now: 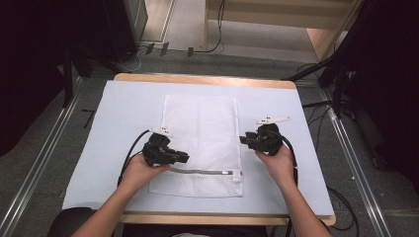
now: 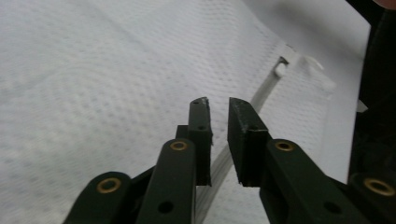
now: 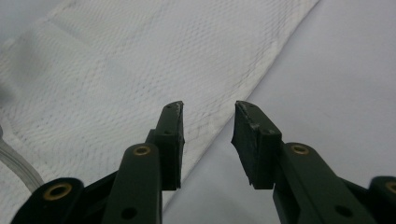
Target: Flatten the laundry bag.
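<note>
Mid-table on the sheet [image 1: 123,113] lies your mesh bag [image 1: 200,128], zipper [image 1: 197,171] along the near end. Your left gripper [image 1: 185,158] hangs over that zipper, jaws slightly parted, gripping nothing; line them up squarely astride the tape before squeezing. Your right gripper [image 1: 243,139] waits released at the bag's right edge. Left gripper view catches the zipper pull [image 2: 285,63]; high view barely does.

Even overhead light washed the bench [image 1: 123,113] bright while its surroundings stayed dark; both gripper views blurred close up
</note>
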`<state>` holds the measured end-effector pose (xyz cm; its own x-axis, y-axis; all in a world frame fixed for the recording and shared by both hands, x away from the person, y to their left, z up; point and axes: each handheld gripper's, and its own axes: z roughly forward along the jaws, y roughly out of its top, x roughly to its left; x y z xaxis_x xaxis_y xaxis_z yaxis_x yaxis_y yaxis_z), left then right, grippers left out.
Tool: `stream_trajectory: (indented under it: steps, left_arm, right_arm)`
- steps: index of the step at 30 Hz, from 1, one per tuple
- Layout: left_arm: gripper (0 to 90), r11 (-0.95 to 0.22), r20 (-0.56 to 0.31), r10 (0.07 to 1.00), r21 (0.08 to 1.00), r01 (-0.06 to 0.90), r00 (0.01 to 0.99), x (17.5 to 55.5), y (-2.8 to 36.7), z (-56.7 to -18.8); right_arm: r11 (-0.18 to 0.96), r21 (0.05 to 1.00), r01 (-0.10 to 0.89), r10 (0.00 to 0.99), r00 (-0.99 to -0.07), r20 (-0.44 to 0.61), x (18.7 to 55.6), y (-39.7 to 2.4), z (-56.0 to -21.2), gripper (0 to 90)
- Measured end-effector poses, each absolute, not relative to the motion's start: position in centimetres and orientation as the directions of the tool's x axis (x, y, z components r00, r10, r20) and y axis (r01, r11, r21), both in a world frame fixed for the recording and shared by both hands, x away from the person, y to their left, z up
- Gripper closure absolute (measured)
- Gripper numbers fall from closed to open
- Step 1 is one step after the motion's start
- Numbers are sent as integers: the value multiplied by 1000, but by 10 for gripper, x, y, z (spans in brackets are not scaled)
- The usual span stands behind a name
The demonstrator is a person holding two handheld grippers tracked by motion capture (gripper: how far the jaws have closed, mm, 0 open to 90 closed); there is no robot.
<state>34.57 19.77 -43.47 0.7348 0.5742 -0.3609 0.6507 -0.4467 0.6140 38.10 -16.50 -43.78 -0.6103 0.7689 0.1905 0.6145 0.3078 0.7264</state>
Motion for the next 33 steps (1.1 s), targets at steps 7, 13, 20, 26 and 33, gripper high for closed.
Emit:
stream_trajectory:
  steps: [7, 13, 20, 26, 33]
  left_arm:
    - [696, -405, -338, 646, 608, 683, 684, 356, 227, -432]
    - [588, -362, -318, 713, 596, 717, 625, 363, 250, -434]
    - [535, -337, -291, 772, 567, 751, 566, 371, 263, -443]
    - [546, -322, -277, 798, 555, 767, 535, 374, 265, -448]
    - [742, -309, -281, 806, 551, 775, 521, 373, 259, -451]
  right_arm:
    - [317, 698, 642, 758, -613, 220, 384, -159, -455, 620]
    - [335, 676, 656, 761, -612, 216, 388, -155, -464, 585]
    - [372, 669, 643, 756, -628, 183, 391, -143, -471, 574]
    - [383, 674, 631, 761, -630, 157, 392, -137, -471, 634]
    - [413, 658, 630, 778, -619, 105, 394, -132, -469, 780]
